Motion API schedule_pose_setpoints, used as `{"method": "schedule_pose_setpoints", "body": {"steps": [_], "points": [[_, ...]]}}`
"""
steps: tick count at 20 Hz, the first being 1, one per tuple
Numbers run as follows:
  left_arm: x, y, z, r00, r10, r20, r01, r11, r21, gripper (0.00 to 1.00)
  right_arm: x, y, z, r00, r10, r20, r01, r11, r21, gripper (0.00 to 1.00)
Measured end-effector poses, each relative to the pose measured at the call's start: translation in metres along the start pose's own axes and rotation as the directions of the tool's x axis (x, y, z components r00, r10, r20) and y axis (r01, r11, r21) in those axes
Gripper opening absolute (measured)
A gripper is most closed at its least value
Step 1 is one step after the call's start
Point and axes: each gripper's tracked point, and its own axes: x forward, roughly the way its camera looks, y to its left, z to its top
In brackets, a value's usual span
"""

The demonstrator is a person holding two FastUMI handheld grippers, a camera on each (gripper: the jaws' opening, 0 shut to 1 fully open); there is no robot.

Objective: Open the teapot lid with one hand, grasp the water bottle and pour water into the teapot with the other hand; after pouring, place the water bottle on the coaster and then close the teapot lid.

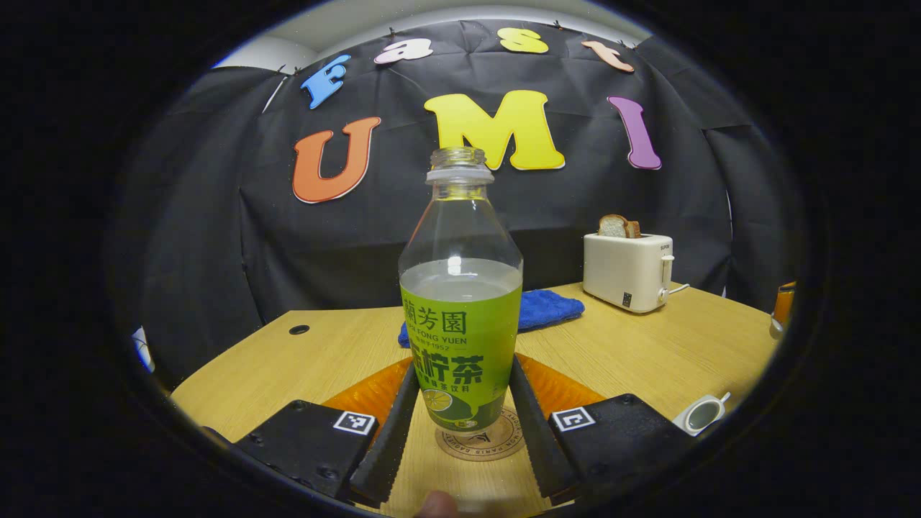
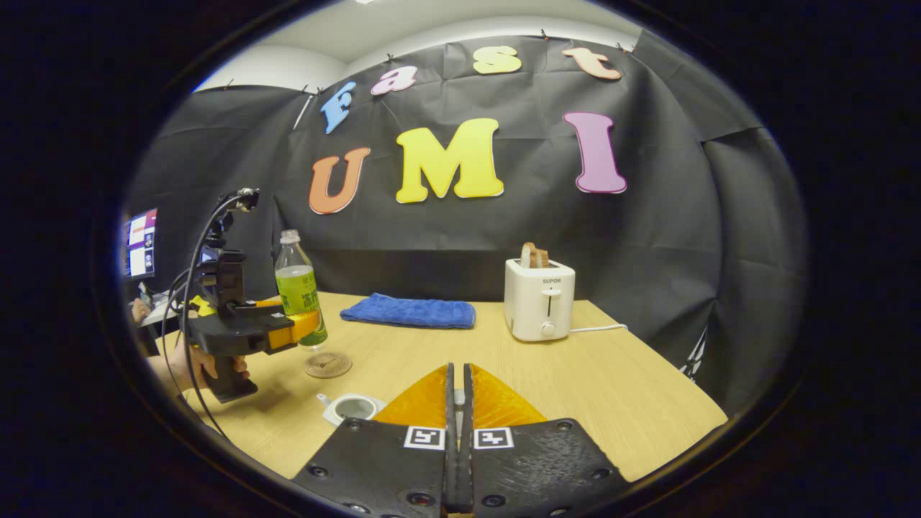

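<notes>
The left gripper (image 1: 460, 424) clamps the bottle (image 1: 460, 316) just above the coaster (image 1: 481, 439) near the table's (image 1: 647, 352) front edge. The right gripper (image 2: 457, 403) is closed, perhaps pinching the lid, beside a white pot (image 2: 351, 407). Pouring seems done; setting down and lidding remain.

Pale wooden desk (image 2: 619, 388) across the lower frame, folded blue cloth (image 2: 409, 313) at centre, white toaster (image 2: 540, 298) holding bread slices right of centre, lit monitor (image 2: 139, 243) at far left
</notes>
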Motion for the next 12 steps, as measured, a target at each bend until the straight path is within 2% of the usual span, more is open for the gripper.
{"method": "schedule_pose_setpoints", "body": {"steps": [12], "points": [[0.016,-0.006,-0.032,0.997,-0.024,-0.078,0.021,0.999,-0.046,0.76,0.012,0.005,-0.012,0.999,0.005,-0.034,-0.005,1.000,-0.011,0.00]]}}
